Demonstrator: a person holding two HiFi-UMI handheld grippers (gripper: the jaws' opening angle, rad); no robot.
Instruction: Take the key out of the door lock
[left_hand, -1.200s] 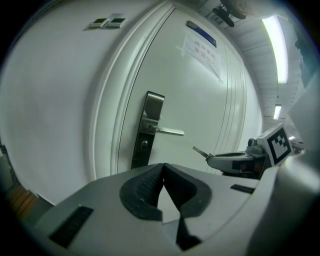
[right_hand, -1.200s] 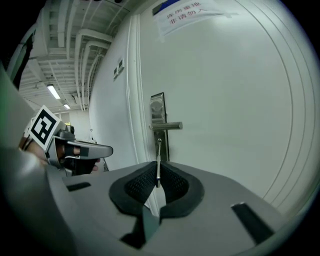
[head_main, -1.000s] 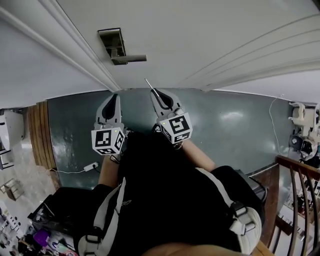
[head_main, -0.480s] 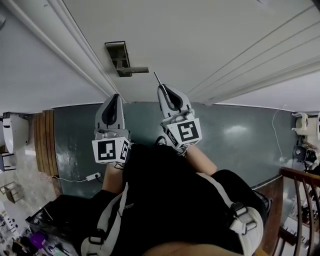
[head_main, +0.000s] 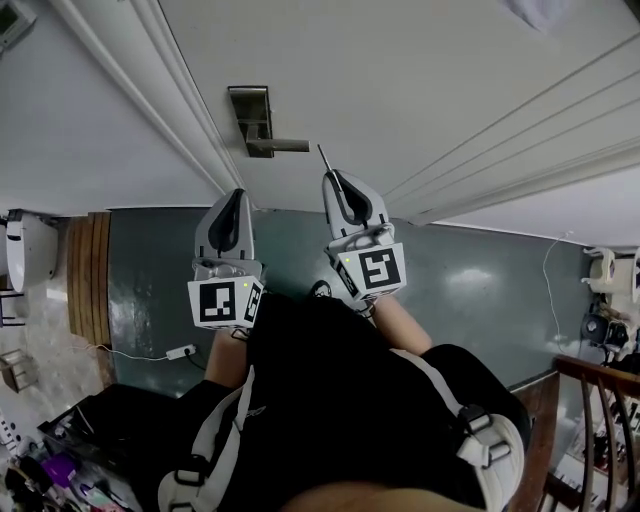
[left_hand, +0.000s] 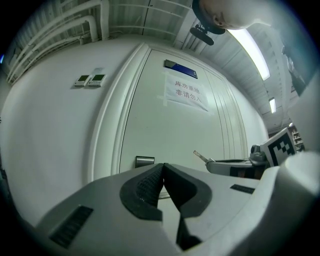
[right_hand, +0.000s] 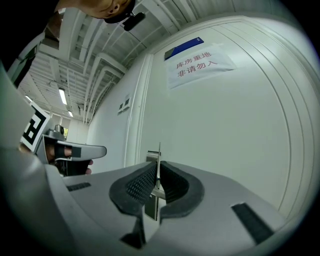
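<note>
Facing the white door (head_main: 420, 90), the level right gripper (head_main: 335, 180) pinches the key (head_main: 323, 157); left gripper (head_main: 232, 196) closed.

Industrial corridor, ceiling pipes (left_hand: 75, 22), storeroom notice (left_hand: 190, 95) on door (left_hand: 160, 135)

From the head, the door (head_main: 400, 90) is seen steeply from above, ahead of both jaws. From the left gripper (head_main: 235, 197) and right gripper (head_main: 335, 180) it is faced level, close beyond the jaws. Its paper notice (left_hand: 189, 94) is shared by both.
</note>
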